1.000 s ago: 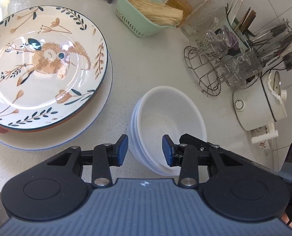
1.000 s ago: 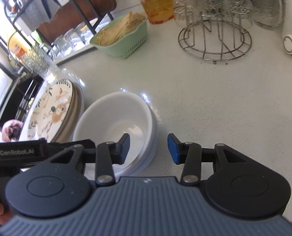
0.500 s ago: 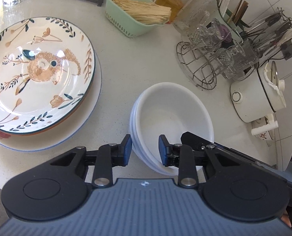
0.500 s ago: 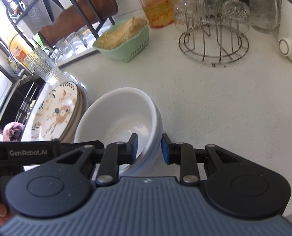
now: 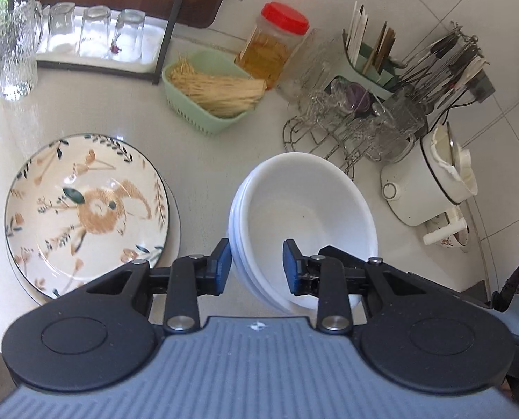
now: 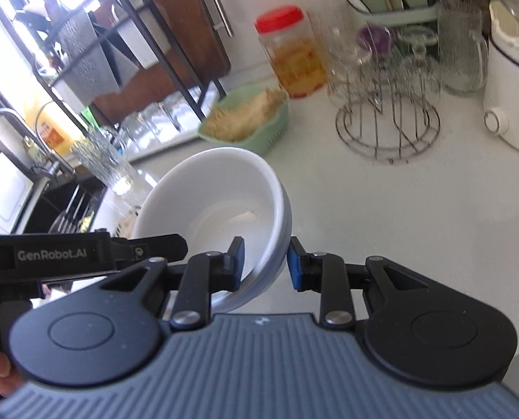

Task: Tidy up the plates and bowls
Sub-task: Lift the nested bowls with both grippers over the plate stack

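Note:
A stack of white bowls (image 5: 304,202) hangs a little above the pale counter, held from two sides. My left gripper (image 5: 257,267) is shut on the stack's near-left rim, one pad outside and one inside. On the opposite rim my right gripper (image 6: 266,263) is shut too, and here the bowls (image 6: 217,202) appear tilted. A pile of plates topped by a floral rabbit plate (image 5: 84,209) rests on the counter left of the bowls. In the right wrist view the bowls hide those plates.
Behind the bowls stand a green basket of dry noodles (image 5: 214,94), a red-lidded jar (image 5: 276,49), a wire rack of glasses (image 5: 346,129) and a white pot (image 5: 430,188). A tall glass (image 5: 13,59) and a tray of upturned glasses (image 5: 95,35) sit far left. A sink (image 6: 0,174) lies beyond.
Both grippers have closed on opposite rims of the bowl stack and risen with it. The counter and plates now look farther away, and more of the back wall shows.

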